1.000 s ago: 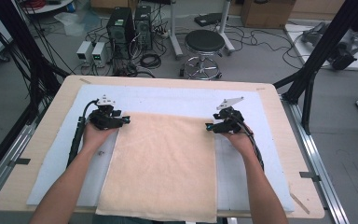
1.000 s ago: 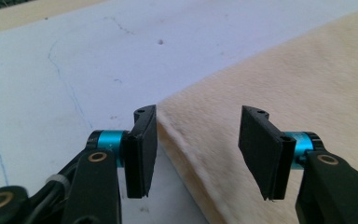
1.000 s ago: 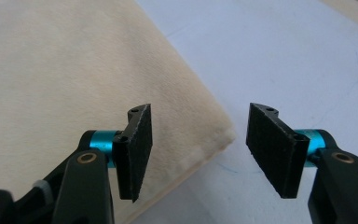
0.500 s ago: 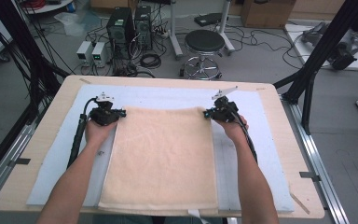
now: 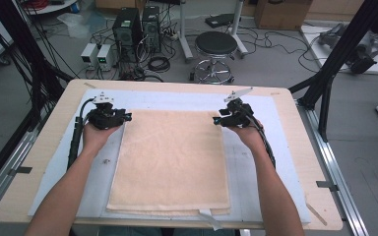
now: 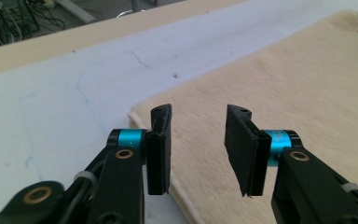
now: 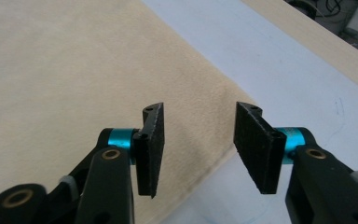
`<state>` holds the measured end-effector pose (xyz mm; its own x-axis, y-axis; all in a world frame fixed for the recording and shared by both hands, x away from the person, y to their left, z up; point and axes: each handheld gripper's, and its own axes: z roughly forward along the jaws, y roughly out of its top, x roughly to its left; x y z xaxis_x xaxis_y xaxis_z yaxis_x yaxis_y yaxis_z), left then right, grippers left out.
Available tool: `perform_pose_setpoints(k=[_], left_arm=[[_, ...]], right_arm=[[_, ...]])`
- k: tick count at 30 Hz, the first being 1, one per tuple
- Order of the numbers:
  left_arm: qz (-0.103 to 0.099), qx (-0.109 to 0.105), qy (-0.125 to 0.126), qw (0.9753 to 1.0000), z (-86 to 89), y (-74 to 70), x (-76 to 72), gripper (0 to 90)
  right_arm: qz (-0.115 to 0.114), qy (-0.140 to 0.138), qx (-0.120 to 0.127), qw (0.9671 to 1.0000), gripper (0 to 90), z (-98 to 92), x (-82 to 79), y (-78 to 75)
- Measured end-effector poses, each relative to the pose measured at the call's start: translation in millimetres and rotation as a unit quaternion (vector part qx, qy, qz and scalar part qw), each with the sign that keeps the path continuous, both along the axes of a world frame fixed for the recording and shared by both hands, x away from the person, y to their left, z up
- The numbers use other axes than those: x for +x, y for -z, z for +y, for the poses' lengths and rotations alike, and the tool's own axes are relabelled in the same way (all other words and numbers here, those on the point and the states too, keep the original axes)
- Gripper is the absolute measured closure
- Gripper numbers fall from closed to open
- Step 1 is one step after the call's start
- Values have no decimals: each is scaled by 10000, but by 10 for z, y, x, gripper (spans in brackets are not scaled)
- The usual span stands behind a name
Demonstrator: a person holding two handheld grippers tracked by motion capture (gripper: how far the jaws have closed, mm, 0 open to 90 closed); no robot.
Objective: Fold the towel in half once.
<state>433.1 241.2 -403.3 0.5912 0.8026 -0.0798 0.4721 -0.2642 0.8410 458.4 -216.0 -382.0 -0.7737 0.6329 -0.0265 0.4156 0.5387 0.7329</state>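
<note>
Beige towel [image 5: 173, 164] flat on worktop [image 5: 44, 118], far corners just ahead of both tongs. Left tongs [image 6: 198, 140] agape over far-left corner; right tongs [image 7: 198, 140] agape over far-right corner, nothing gripped. Advice: lower both evenly, pinch hem only, avoid white mat [image 5: 177, 101] beneath.

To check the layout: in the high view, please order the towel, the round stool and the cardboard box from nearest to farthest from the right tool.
1. Towel, its far corner beside the right tool.
2. Round stool, on the floor past the table.
3. Cardboard box, far back.
</note>
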Motion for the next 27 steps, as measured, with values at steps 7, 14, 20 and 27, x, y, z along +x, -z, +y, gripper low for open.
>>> perform_pose_setpoints(k=[7,14,20,27], left_arm=[[18,21,342,9994,-32,-71,-217,553],[-96,-165,378,9991,82,-66,-400,520],[-93,-289,396,9988,169,-44,-514,469],[-98,-366,552,9978,148,-84,-618,347]], right_arm=[[-85,-237,97,9996,461,75,-268,-38],[-114,-193,192,9996,418,62,-390,-28],[-219,-181,460,9985,339,31,-516,-18],[-301,-158,691,9970,260,18,-631,-31]])
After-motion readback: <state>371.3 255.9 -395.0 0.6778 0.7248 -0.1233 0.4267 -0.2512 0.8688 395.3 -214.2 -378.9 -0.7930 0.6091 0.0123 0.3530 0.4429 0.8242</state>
